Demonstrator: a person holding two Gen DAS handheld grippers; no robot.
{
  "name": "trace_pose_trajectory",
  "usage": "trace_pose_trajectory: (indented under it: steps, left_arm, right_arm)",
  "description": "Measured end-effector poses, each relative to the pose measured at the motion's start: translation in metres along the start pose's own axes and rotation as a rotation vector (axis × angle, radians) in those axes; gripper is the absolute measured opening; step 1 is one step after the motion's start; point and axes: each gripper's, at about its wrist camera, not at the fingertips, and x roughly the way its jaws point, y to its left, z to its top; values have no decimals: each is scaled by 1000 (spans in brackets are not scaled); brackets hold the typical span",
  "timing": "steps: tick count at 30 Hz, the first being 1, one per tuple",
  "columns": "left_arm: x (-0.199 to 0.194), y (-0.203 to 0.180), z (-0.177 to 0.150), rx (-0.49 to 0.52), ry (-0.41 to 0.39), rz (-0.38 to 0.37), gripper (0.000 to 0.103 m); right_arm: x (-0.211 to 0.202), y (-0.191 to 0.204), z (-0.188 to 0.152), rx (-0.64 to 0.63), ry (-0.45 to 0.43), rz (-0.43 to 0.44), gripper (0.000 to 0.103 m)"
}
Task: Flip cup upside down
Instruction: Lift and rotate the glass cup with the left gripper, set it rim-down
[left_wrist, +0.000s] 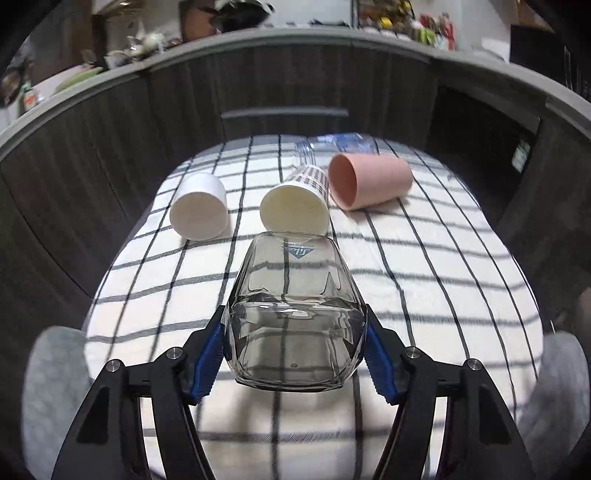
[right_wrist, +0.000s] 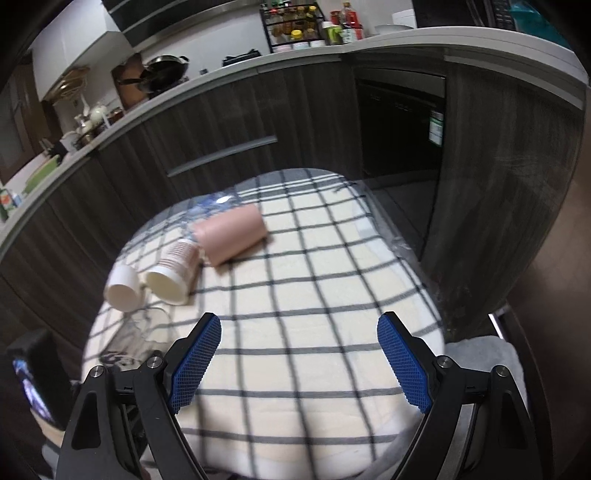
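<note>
Left wrist, claw (left_wrist: 294, 345) gripping glass cup (left_wrist: 293, 314)

The left tongs (left_wrist: 295, 347) are clamped, both blue pads (left_wrist: 207, 354) pressed against a held load. The right tongs (right_wrist: 299, 354) hover spread wide, their blue pads (right_wrist: 195, 360) gripping nothing.

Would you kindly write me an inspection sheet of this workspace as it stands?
Surface: checked cloth covers the table.
Job's things: clear glass cup gripped on its side; white cup, striped paper cup, pink cup and clear plastic cup lie on their sides.
Clutter: nothing seen.
Grippers: left gripper shut on the glass; right gripper open, empty.
Cables: nothing seen.
Surroundings: dark cabinets, crowded counter.
</note>
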Motion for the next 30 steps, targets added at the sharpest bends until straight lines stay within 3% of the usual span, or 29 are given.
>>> trace_pose_trajectory:
  steps: [8, 17, 23, 30]
  left_arm:
    - [4, 0, 24, 137, 362, -78, 66]
    - [24, -2, 50, 160, 697, -153, 66]
    - [52, -6, 60, 174, 843, -134, 67]
    - [74, -9, 67, 188, 861, -105, 67]
  right_arm:
    - [-1, 17, 20, 49, 56, 96, 87]
    - [22, 21, 43, 103, 152, 87, 87]
    - [41, 27, 55, 96, 185, 71, 87]
    - [62, 23, 59, 99, 219, 47, 87]
